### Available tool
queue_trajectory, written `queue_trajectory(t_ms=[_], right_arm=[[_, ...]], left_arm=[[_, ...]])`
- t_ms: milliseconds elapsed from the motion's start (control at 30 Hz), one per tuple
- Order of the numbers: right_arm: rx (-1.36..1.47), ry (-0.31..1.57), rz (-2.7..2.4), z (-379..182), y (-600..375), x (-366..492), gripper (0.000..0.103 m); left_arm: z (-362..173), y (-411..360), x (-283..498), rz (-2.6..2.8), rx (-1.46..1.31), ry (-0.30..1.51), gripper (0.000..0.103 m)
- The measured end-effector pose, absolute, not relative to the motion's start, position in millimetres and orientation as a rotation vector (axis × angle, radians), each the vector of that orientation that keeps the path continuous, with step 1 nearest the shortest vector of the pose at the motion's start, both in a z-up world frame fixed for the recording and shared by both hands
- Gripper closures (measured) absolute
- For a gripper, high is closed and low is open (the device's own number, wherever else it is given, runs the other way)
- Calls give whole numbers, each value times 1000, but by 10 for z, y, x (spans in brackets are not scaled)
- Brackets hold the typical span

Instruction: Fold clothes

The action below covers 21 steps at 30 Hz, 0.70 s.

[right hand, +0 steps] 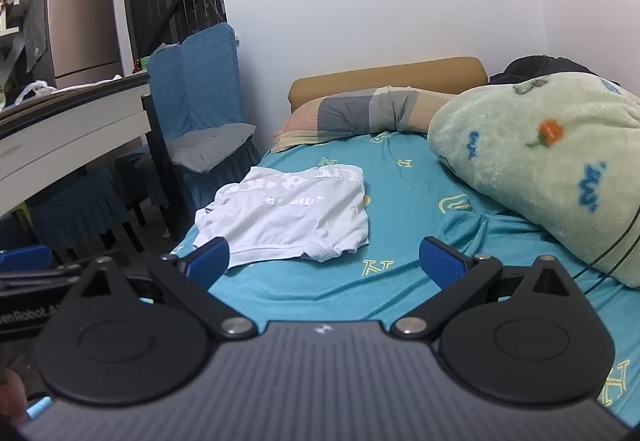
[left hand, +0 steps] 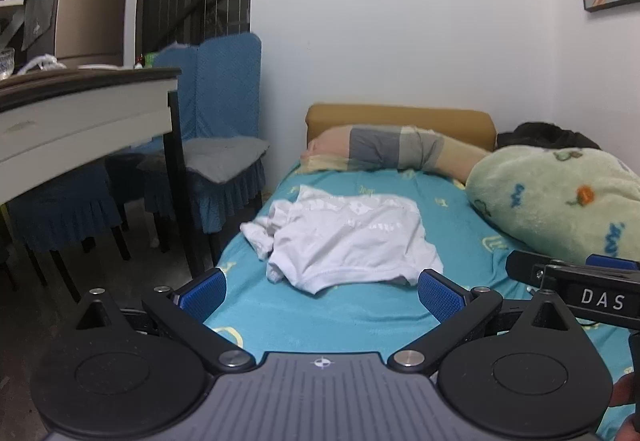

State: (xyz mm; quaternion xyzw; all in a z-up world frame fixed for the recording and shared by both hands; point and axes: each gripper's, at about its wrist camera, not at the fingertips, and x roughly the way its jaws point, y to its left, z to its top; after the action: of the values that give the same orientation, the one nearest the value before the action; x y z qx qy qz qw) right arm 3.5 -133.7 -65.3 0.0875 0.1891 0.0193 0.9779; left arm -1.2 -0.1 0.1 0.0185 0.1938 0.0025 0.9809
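Note:
A white T-shirt lies loosely folded and rumpled on the teal bed sheet, a crumpled sleeve bunched at its left. It also shows in the right wrist view. My left gripper is open and empty, held just short of the shirt's near hem. My right gripper is open and empty, near the hem and a little to the shirt's right; its body shows at the right edge of the left wrist view.
A green fleece blanket is piled on the bed's right side. A striped pillow lies against the tan headboard. To the left stand a table and blue-covered chairs.

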Motion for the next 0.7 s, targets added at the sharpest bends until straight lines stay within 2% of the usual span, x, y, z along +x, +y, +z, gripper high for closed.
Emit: queue_trajectory(t_ms=[300,700], right_arm=[[180,381,43,-661,-1319,48,0],[182,381,45,-681,-1310,41,0]], left_arm=[[-57,-2,11,9,35,463,0],[-44,-13,19,2,43,447,0]])
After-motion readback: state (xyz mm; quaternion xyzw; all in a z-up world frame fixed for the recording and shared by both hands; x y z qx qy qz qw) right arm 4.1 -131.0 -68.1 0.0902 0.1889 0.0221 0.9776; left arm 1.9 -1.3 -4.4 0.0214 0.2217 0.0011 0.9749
